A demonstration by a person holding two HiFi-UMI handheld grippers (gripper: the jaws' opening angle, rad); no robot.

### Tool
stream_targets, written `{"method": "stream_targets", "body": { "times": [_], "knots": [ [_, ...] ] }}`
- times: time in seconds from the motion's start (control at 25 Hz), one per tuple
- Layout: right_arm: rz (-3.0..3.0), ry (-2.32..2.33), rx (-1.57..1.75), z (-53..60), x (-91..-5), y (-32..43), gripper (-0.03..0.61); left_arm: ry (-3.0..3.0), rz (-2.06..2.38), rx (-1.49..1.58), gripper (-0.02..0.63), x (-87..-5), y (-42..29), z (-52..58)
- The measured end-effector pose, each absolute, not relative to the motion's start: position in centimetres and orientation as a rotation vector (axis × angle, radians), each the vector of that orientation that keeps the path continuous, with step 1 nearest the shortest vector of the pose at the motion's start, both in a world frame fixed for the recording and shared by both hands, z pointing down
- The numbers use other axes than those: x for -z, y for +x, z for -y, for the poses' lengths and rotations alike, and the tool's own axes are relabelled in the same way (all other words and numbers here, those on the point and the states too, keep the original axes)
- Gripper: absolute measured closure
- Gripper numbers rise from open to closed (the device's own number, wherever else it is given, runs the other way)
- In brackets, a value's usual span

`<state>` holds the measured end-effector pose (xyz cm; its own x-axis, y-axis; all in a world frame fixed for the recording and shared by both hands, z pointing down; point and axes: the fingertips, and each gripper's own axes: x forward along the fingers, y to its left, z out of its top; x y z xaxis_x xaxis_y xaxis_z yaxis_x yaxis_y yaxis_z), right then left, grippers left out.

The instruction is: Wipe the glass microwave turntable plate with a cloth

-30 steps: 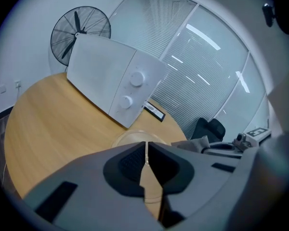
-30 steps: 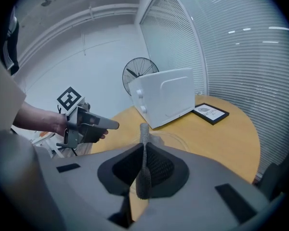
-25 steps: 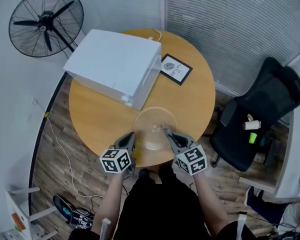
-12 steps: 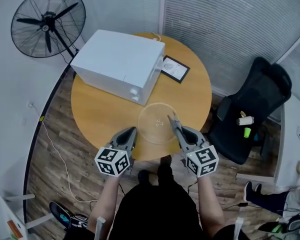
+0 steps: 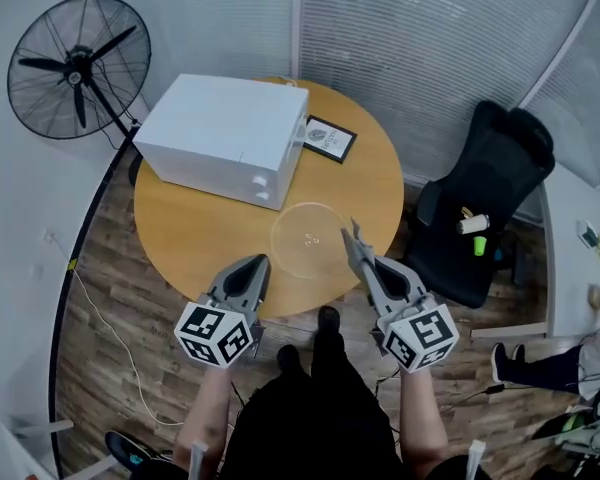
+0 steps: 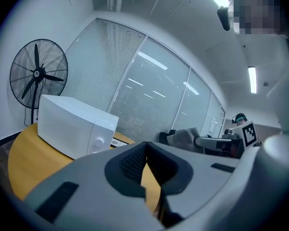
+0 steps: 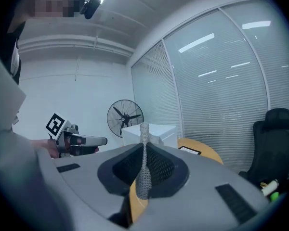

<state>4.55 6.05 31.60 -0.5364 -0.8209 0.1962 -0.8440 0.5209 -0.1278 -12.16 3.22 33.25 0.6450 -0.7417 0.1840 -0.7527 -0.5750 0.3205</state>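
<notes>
Both grippers have pulled back off the plate (image 5: 292, 253) vs the earlier frame. Head view then had the R fingertips over the glass. Now the L gripper (image 5: 259, 262) and R gripper (image 5: 352, 230) sit lower in frame w/ cubes bigger, and the R tips line up w/ only the plate's right rim. Plate looks unshifted on the tabletop (image 5: 185, 228). It lies flat at centre frame, just in front of the microwave (image 5: 220, 138) and near the edge closest to you, prob. parked there for easy reach.

L gripper view: your fingers are closed tip to tip w/ nothing in them, only tabletop showing through the gap below. Microwave (image 6: 77, 126) and fan (image 6: 37, 78) are at left of frame. Judging by that, L is free to steady the plate.

R gripper view: fingers are clamped on a thin grey mesh strip, which looks like the cloth (image 7: 144, 143), standing up past the tips at centre frame. So R is prob. the wiping hand. Plate isn't visible in this view, and no wiping contact at this moment.
</notes>
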Motion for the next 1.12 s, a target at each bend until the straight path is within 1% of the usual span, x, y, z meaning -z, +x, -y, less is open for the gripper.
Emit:
{"method": "stream_targets", "body": {
  "times": [0.4, 1.12],
  "knots": [
    [2.677, 1.54, -0.229, -9.2, -28.3, 4.6, 0.554, 2.598, 1.162, 0.0, 0.617, -29.3, -12.5, -5.8],
    [2.693, 1.59, -0.269, -10.2, -27.7, 6.5, 0.557, 2.622, 1.176, -0.024, 0.617, -28.8, -11.7, -6.3]
  ]
}}
